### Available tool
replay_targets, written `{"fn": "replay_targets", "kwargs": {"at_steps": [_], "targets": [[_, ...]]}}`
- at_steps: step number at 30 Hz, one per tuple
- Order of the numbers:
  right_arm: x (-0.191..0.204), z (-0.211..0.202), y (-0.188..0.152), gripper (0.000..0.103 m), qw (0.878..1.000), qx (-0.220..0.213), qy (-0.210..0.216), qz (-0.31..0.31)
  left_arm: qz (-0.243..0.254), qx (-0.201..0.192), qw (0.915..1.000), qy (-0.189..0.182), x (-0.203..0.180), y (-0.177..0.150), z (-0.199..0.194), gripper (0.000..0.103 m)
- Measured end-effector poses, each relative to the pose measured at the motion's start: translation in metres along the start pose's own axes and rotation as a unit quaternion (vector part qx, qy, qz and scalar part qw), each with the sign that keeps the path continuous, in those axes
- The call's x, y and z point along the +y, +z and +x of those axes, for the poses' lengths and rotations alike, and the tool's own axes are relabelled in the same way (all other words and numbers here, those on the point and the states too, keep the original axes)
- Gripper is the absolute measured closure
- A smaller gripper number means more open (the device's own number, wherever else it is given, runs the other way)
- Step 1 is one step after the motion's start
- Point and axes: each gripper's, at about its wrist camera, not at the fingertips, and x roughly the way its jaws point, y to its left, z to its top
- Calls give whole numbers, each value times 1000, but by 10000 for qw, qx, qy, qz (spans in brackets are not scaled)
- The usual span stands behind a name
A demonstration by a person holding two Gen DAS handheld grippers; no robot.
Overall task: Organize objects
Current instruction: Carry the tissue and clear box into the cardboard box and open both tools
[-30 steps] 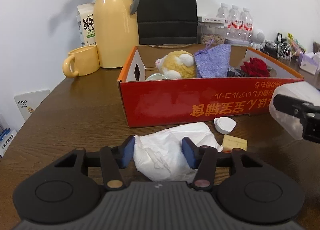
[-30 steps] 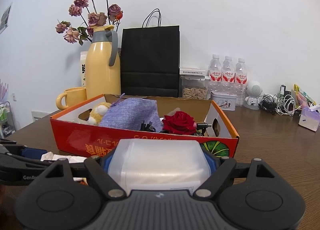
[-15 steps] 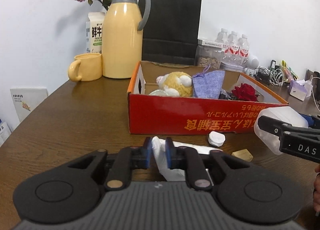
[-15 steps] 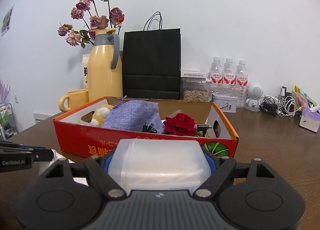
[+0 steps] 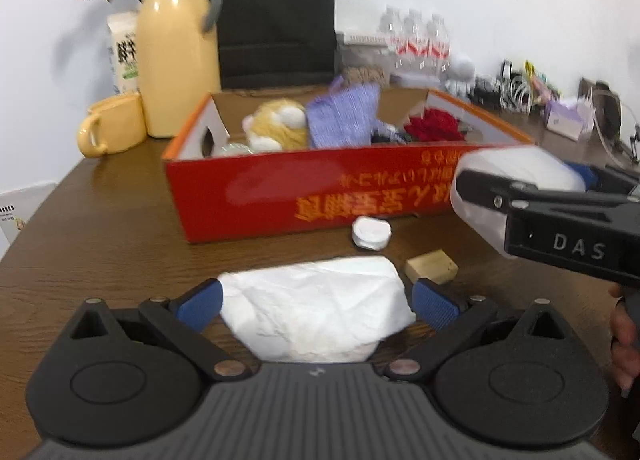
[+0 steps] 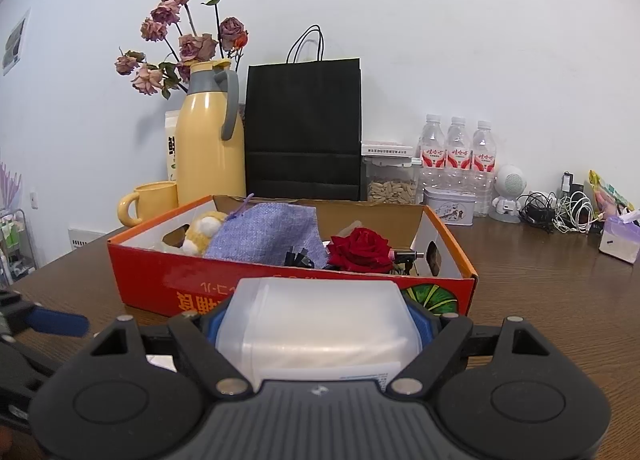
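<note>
L gripper (image 5: 316, 302) low over the worktop (image 5: 100, 228) near its front edge, jaws opening, now spread wide. Crumpled white tissue (image 5: 316, 312) lies flat on the wood between them; blue pads sit just off its two sides, not pressing it. Left-wrist view is a bit blurred.

R gripper (image 6: 316, 324) has its jaws clamped on a translucent white plastic container (image 6: 316, 320), held clear of the worktop just in front of the red cardboard box (image 6: 256, 284). Same container shows at the right of the left-wrist view, w/ a bit of the person's hand at that edge.

Btwn tissue and box: small white cap (image 5: 371, 233) close to the box's front wall, tan block (image 5: 431, 266) just beside the tissue's right corner.

Inside box: yellow-white plush toy (image 5: 276, 128), purple fabric pouch (image 6: 264, 234), red rose (image 6: 362, 250).

Along the back edge by the wall: yellow thermos jug (image 6: 210, 140), yellow mug (image 6: 150, 202), milk carton (image 5: 124, 56), dried roses (image 6: 188, 28), black paper bag (image 6: 304, 128), three water bottles (image 6: 458, 152), cables at far right.
</note>
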Motion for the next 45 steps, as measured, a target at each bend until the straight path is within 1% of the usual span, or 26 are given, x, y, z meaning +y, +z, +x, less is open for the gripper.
{"fn": "replay_targets", "kwargs": {"at_steps": [2, 3, 4, 6, 10, 11, 12, 13, 15, 16, 18, 20, 21, 27, 32, 33, 39, 42, 45], "targets": [[0, -1, 0, 22, 10000, -12, 11, 7, 83, 257, 9995, 160, -5, 0, 10, 0], [-1, -1, 0, 22, 10000, -18, 19, 16, 186, 220, 9992, 283, -9, -1, 13, 0], [-1, -1, 0, 22, 10000, -22, 27, 22, 177, 197, 9991, 316, -10, -2, 14, 0], [-2, -2, 0, 22, 10000, -32, 43, 27, 65, 221, 9993, 309, -7, -1, 15, 0], [-2, -2, 0, 22, 10000, -38, 63, 23, 46, 201, 9994, 275, -5, -3, 15, 0], [-2, -3, 0, 22, 10000, -41, 64, 26, 39, 192, 9995, 267, -4, -3, 15, 3], [-2, -3, 0, 22, 10000, -37, 63, 25, 42, 159, 9995, 271, -4, -3, 13, 12], [-2, -2, 0, 22, 10000, -34, 63, 25, 56, 109, 9995, 286, -4, -3, 11, 17], [-2, -2, 0, 22, 10000, -31, 63, 24, 53, 54, 9995, 312, -3, -4, 7, 31], [-2, -2, 0, 22, 10000, -30, 64, 22, 44, 24, 9995, 319, -2, -4, 6, 35], [-2, -3, 0, 22, 10000, -23, 69, 16, -35, -48, 9996, 293, 3, -6, 1, 53], [-2, -3, 0, 22, 10000, -25, 71, 15, -160, -134, 9995, 220, 9, -7, -3, 62], [-2, -3, 0, 22, 10000, -24, 72, 16, -201, -181, 9995, 182, 11, -7, -6, 63], [-2, -5, 0, 22, 9999, -70, 117, 17, 57, -613, 9977, 289, 3, -6, -25, 63], [-2, -10, 3, 22, 9996, -222, 154, 25, 144, -994, 9945, 308, 1, 8, -41, 62], [-2, -11, 6, 22, 9994, -282, 174, 24, 137, -1072, 9936, 322, 1, 12, -44, 61], [-6, -9, 27, 22, 9985, -527, 166, -13, 109, -1488, 9883, 320, 1, 51, -46, 61], [-10, 3, 42, 22, 9983, -583, 83, -13, 80, -1583, 9869, 307, 0, 69, -40, 60], [-15, 18, 58, 22, 9982, -594, 4, 45, -13, -1592, 9869, 260, 0, 88, -27, 60]]}}
